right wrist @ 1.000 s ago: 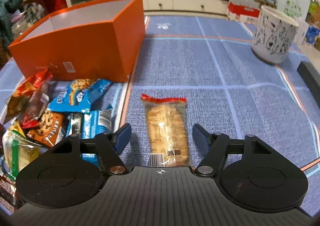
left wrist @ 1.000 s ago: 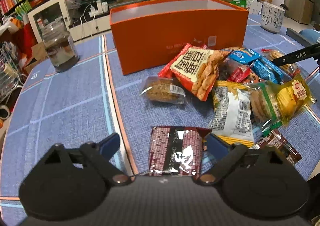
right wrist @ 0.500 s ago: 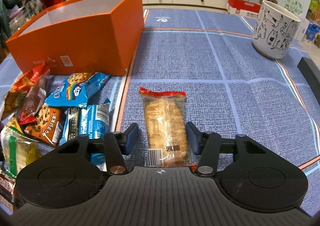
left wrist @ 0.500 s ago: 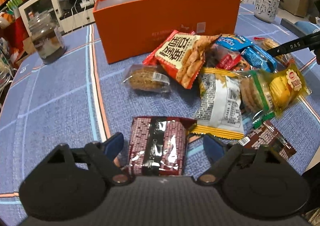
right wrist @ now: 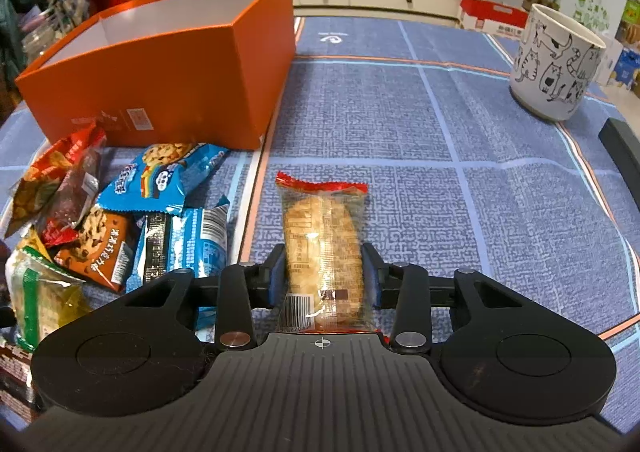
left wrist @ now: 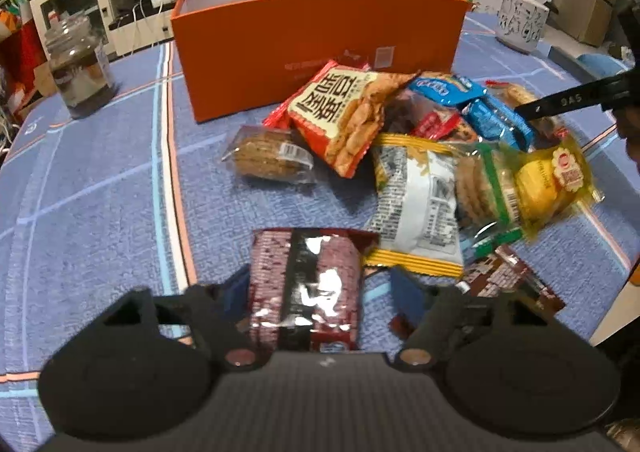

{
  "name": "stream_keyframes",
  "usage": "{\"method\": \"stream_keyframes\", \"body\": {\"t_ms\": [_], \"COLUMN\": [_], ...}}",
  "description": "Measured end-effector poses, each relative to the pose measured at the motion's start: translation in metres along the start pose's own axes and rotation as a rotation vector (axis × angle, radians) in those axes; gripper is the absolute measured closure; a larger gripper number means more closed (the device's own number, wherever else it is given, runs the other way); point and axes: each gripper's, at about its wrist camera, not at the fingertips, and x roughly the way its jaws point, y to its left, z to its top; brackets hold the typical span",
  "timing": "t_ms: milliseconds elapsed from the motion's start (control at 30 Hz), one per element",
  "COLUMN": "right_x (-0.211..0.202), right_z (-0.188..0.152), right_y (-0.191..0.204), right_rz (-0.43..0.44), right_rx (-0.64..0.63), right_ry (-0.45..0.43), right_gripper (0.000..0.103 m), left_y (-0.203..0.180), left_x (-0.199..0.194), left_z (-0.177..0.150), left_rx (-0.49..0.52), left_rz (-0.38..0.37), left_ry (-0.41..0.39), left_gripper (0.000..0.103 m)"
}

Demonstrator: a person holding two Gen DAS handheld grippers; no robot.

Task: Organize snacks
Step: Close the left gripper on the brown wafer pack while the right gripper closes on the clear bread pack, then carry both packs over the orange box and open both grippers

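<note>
A dark red foil snack packet (left wrist: 308, 280) lies flat on the blue cloth between the fingers of my left gripper (left wrist: 320, 292). The jaws are closing: the left pad is at the packet's edge and the right pad still stands a little apart. In the right wrist view my right gripper (right wrist: 324, 276) is shut on a clear biscuit packet with red ends (right wrist: 322, 223), gripping its near end, with the packet resting on the cloth. The open orange box (left wrist: 320, 39) (right wrist: 160, 63) stands behind a pile of snack packets (left wrist: 420, 155) (right wrist: 132, 211).
A glass jar (left wrist: 80, 67) stands at the far left of the table. A white mug with cat drawings (right wrist: 556, 63) sits at the far right, with a black block (right wrist: 620, 147) by the edge. The table's right edge (left wrist: 612, 312) runs close to the pile.
The right jaws closed in onto the biscuit packet. The left jaws narrowed around the dark red packet, and the left gripper edged nearer to it.
</note>
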Motion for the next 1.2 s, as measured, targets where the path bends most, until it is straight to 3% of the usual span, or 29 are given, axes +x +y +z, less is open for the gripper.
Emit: {"method": "stream_keyframes", "body": {"t_ms": [33,233,533,800,933,1033,1200], "right_x": [0.000,0.000,-0.007,-0.039,-0.051,-0.066,-0.075], "right_z": [0.000,0.001,0.002,0.007,0.010,0.018,0.066], "right_y": [0.000,0.000,0.000,0.010,0.014,0.016,0.030], "right_rz": [0.003,0.012,0.021,0.000,0.024,0.064,0.104], "right_rx": [0.001,0.001,0.000,-0.056,-0.065,-0.050,-0.053], "right_ry": [0.001,0.002,-0.023,-0.146,-0.165,-0.190,-0.264], "right_gripper": [0.079,0.080,0.080,0.080,0.080,0.080,0.080], "left_y": [0.001,0.002,0.002,-0.006,-0.008,-0.004,0.014], "left_x": [-0.001,-0.003,-0.020,-0.035,-0.045,-0.053,-0.061], "left_z": [0.000,0.002,0.009,0.018,0.024,0.040,0.109], "left_rx": [-0.006,-0.021,-0.036,-0.032,-0.054,-0.095,-0.144], "left_rz": [0.007,0.021,0.050,0.062,0.042,0.017,0.018], "left_ry": [-0.001,-0.008,-0.090,-0.152,-0.183,-0.215,-0.317], "left_gripper": [0.049,0.054,0.055,0.055,0.055,0.055,0.055]}}
